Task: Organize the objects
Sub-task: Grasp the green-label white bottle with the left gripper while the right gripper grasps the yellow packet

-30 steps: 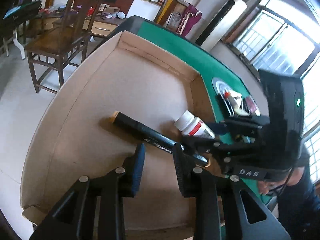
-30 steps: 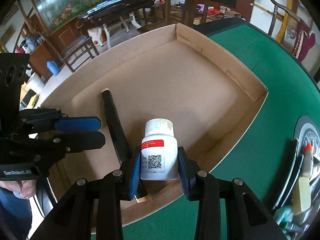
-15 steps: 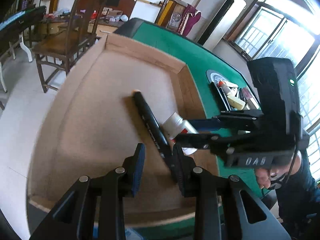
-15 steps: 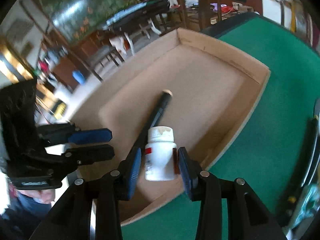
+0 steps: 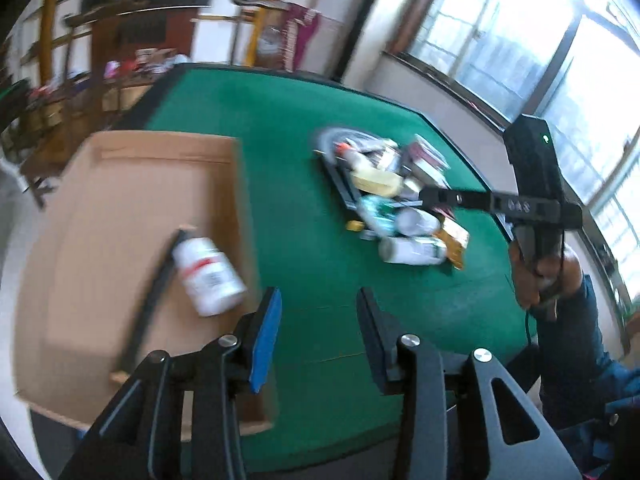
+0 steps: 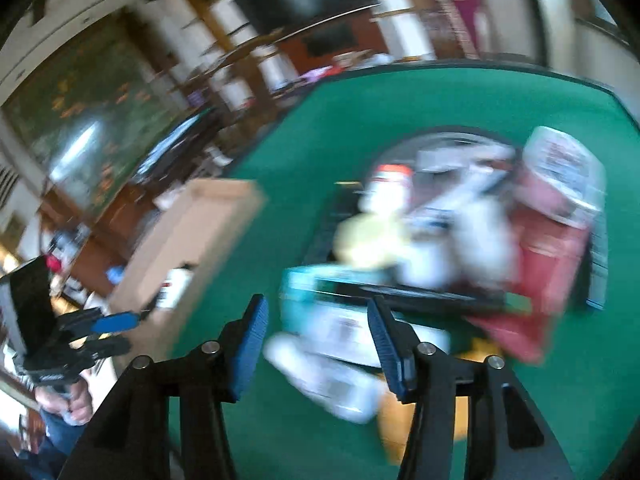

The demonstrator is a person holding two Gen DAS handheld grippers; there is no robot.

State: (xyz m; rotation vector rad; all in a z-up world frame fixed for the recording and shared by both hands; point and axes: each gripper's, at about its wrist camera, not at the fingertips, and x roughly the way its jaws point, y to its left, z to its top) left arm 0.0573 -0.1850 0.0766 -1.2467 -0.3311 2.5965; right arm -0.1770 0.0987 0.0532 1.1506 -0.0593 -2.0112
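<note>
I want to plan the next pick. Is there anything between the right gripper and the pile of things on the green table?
Nothing visible stands in the way. The right gripper, its jaws just opened with nothing between them, points straight at the pile. The view is blurred, so small obstacles could escape notice. The box stands off to the side.

the table (image 5: 304, 128) is covered in plain green felt with a dark edge, and the box (image 5: 120, 208) on it is bare tan cardboard. in the box lie a white bottle (image 5: 208, 276) with a red band on its label and a black marker (image 5: 150, 300). both grippers are black with blue pads (image 5: 266, 340), and the blurred pile (image 6: 460, 240) shows white, pale yellow, teal and red.
</note>
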